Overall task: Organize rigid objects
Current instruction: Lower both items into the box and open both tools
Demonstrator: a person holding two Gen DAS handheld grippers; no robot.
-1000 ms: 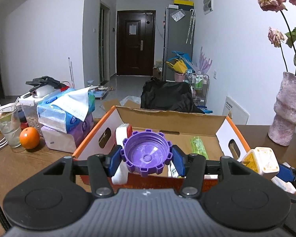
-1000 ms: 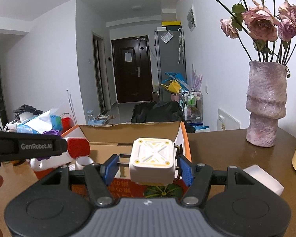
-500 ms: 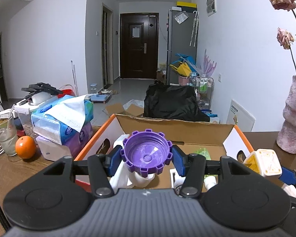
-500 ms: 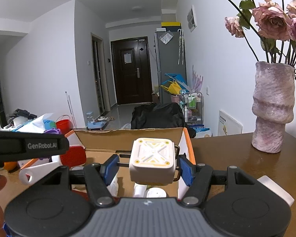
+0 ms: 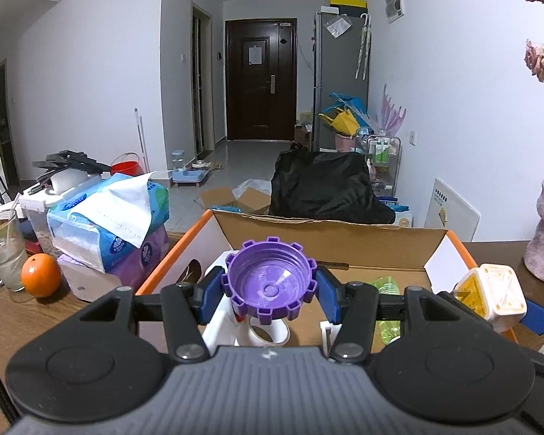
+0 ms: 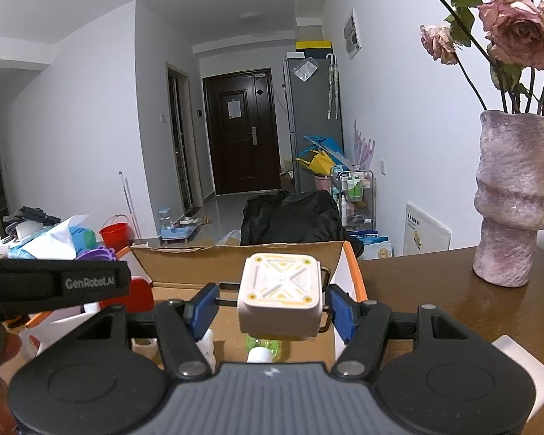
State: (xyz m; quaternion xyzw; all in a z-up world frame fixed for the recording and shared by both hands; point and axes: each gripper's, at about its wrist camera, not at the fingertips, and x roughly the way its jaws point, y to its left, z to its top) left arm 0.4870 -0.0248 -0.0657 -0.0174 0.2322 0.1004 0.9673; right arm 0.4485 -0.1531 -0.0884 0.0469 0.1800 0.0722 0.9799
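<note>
Beyond our brown wooden desk (image 6: 435,290), we hold the left tongs (image 5: 270,288) clamped on a purple toothed plastic cap (image 5: 270,282) and the right tongs (image 6: 272,306) clamped on a white-and-yellow plastic cube (image 6: 281,295), both above the open orange-edged cardboard box (image 5: 330,243).

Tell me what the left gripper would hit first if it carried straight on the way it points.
Probably the far cardboard wall of the open box; the left gripper, clamping the purple cap, points slightly downward over it. Depth is unclear.

One legible marking: "GenRobot.AI", white lettering on the black strap (image 6: 54,284) at near left in the right wrist view. Print on the tissue packs (image 5: 116,232) and the wall panel (image 5: 449,214) is unreadable.
</note>
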